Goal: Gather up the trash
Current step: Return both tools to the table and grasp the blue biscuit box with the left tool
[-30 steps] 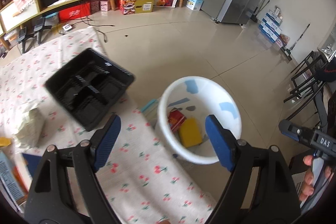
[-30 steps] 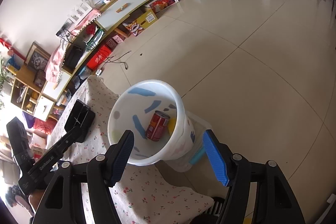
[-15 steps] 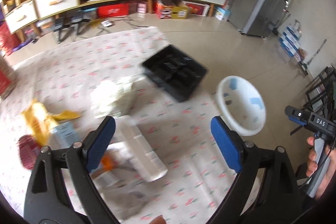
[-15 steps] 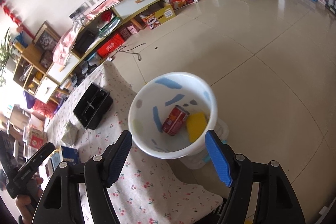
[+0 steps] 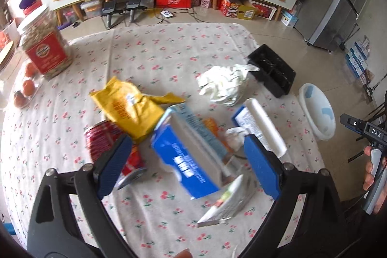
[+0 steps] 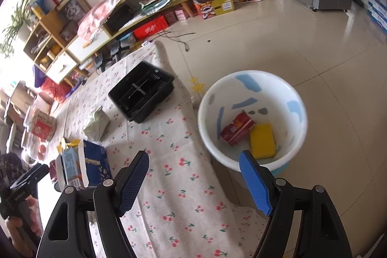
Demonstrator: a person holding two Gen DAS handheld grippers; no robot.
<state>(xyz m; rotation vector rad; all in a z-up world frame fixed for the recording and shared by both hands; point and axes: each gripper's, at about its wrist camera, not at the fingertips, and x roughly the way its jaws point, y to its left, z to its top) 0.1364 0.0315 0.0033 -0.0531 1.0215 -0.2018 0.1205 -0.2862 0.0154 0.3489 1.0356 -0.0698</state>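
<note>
The blue carton (image 5: 186, 151) is lying open on the bench (image 5: 154, 57) among a yellow bag (image 5: 128, 108), a red can (image 5: 108, 144) and crumpled white paper (image 5: 223, 84). The left hand-held gripper (image 5: 186, 161) is hovering over it, jaws wide apart and empty. The right hand-held gripper (image 6: 193, 178), also spread and empty, is hanging near the white bin (image 6: 251, 117) on the floor. Closing on the carton's loose flap could let it slip. Only the right view is showing the bin's contents.
</note>
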